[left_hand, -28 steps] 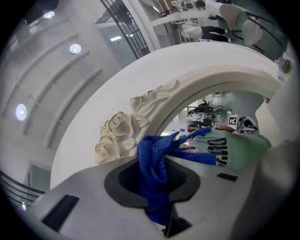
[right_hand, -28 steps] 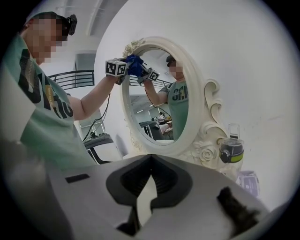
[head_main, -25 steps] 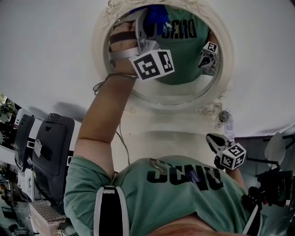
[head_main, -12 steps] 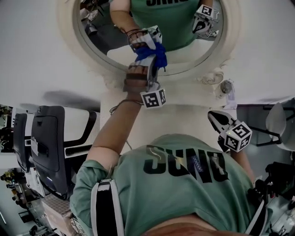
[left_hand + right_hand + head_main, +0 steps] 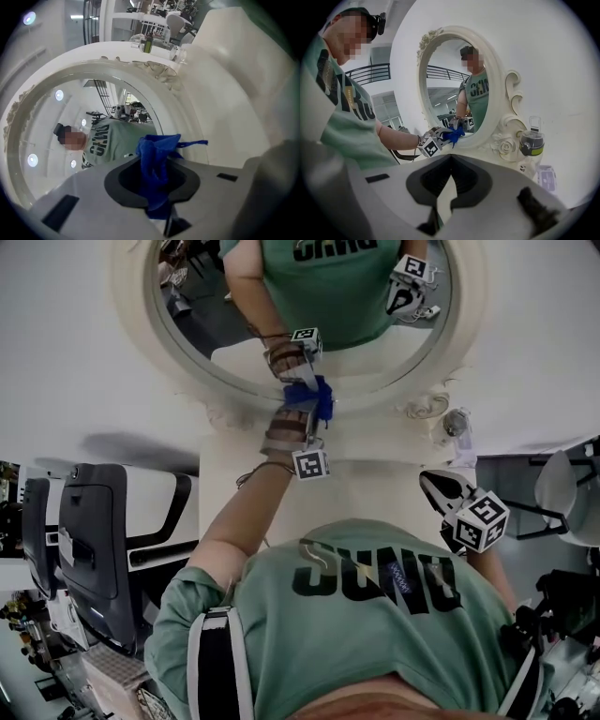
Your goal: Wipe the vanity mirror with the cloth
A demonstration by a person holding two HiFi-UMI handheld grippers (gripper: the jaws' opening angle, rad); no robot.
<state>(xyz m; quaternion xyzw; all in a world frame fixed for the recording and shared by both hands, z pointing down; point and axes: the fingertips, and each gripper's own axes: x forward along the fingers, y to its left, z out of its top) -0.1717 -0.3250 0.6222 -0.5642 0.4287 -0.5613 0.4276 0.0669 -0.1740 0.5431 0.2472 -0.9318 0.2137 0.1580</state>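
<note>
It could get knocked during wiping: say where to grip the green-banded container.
Probably take the green-banded container across its round body, jaws coming level from the side away from the mirror frame: it stands upright, close beside that carved frame.

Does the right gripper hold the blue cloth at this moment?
No, the right gripper has its jaws together with nothing between them, while the blue cloth is pinched in the left gripper.

— What sort of place is this?
— An open lab or workshop hall, not a home. Left of the vanity mirror (image 5: 499, 89) runs a gallery railing (image 5: 370, 70). The mirror's glass reflects ceiling spotlights (image 5: 59, 95) and cluttered equipment (image 5: 133, 110).
— Anything more?
— Racks of gear (image 5: 28, 615) below-left of the mirror.
</note>
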